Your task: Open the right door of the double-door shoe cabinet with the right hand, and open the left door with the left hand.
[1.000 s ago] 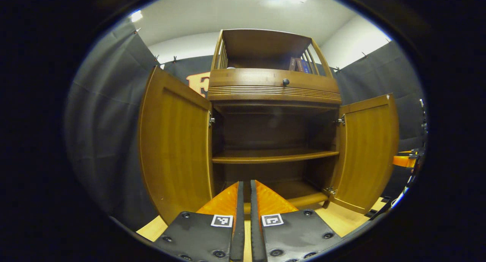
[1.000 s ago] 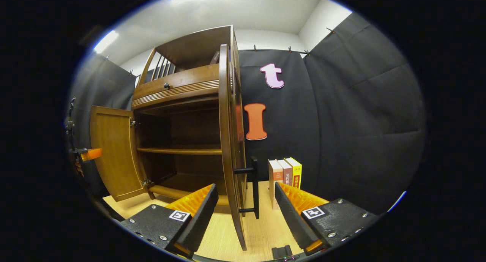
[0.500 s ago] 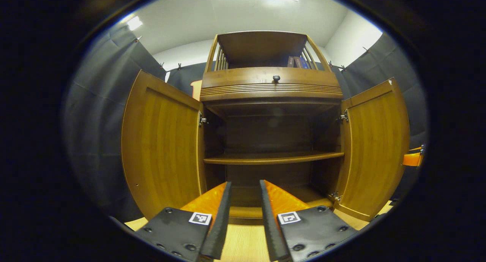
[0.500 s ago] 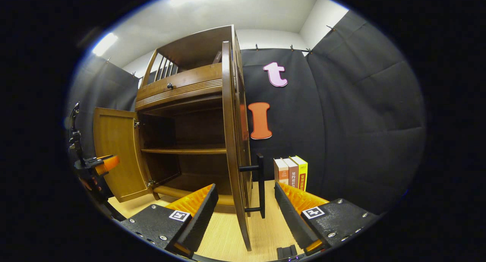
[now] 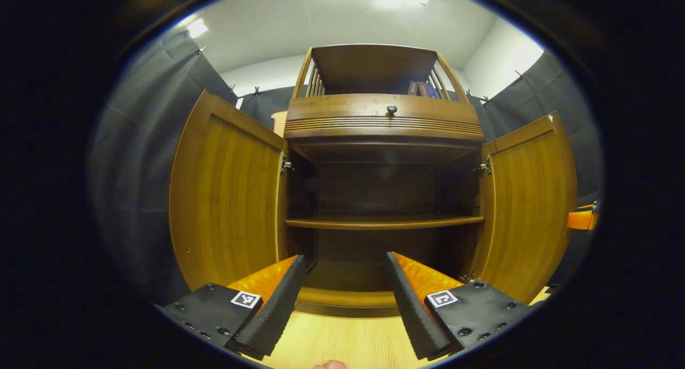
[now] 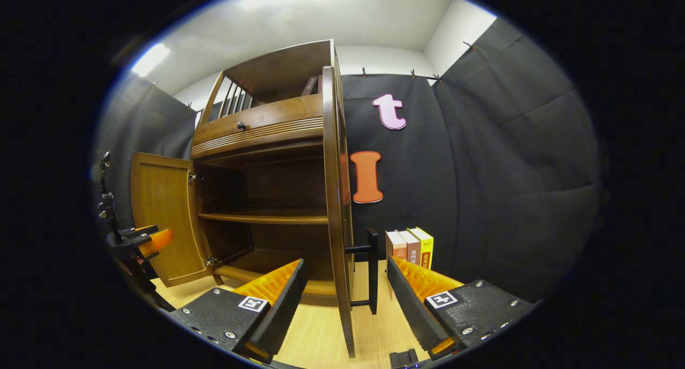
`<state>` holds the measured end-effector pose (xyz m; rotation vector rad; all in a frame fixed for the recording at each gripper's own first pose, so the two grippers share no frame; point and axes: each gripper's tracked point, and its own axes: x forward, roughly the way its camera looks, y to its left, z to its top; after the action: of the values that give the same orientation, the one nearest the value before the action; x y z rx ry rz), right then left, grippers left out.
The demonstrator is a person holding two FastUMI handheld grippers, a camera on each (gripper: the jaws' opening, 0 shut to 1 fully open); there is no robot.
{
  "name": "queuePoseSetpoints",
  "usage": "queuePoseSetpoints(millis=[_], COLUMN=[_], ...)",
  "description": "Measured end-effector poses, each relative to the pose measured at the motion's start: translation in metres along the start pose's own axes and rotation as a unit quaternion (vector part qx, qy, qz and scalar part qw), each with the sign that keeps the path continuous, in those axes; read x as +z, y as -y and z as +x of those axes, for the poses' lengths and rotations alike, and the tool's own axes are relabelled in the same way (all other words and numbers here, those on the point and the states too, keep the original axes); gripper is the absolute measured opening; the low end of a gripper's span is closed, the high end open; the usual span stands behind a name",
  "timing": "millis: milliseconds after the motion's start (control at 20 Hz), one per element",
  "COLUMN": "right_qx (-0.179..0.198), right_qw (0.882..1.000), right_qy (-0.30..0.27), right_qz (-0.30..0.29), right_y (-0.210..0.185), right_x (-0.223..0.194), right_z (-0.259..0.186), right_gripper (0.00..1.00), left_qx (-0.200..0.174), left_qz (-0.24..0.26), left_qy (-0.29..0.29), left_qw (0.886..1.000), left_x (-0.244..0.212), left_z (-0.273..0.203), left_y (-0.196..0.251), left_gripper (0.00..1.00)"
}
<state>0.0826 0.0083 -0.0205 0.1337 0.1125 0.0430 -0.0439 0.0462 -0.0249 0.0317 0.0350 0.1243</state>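
Observation:
The wooden shoe cabinet (image 5: 382, 120) stands with both doors swung wide. In the left gripper view the left door (image 5: 225, 192) and the right door (image 5: 530, 198) flank a dark interior with one shelf (image 5: 382, 222). My left gripper (image 5: 342, 294) is open in front of the cabinet's base, holding nothing. In the right gripper view the right door (image 6: 336, 208) is seen edge-on, its black bar handle (image 6: 371, 267) between the fingers of my open right gripper (image 6: 345, 297), untouched. The left door (image 6: 160, 214) shows farther off, with the left gripper (image 6: 147, 239) beside it.
Three books (image 6: 411, 248) stand upright on the light wooden floor (image 6: 321, 331) right of the cabinet, against the black cloth wall. A drawer with a round knob (image 5: 391, 109) sits above the doors, under an open top shelf holding books (image 5: 420, 88).
My left gripper went from shut to wide open and drew back a little from the cabinet. The right gripper stayed open and shifted slightly; the right door stands about as before.

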Motion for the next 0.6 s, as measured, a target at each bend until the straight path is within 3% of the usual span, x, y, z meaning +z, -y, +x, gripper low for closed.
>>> queuePoseSetpoints(millis=[600], right_qx=[-0.002], right_qw=[1.000], right_qy=[-0.009], right_qz=[-0.021], right_y=[-0.006], right_x=[-0.011], right_z=[0.002], right_gripper=[0.92], left_qx=[0.000], left_qz=[0.007], left_qy=[0.004], left_qw=[1.000], left_x=[-0.002], left_z=[0.006], left_y=[0.005], left_gripper=[0.98])
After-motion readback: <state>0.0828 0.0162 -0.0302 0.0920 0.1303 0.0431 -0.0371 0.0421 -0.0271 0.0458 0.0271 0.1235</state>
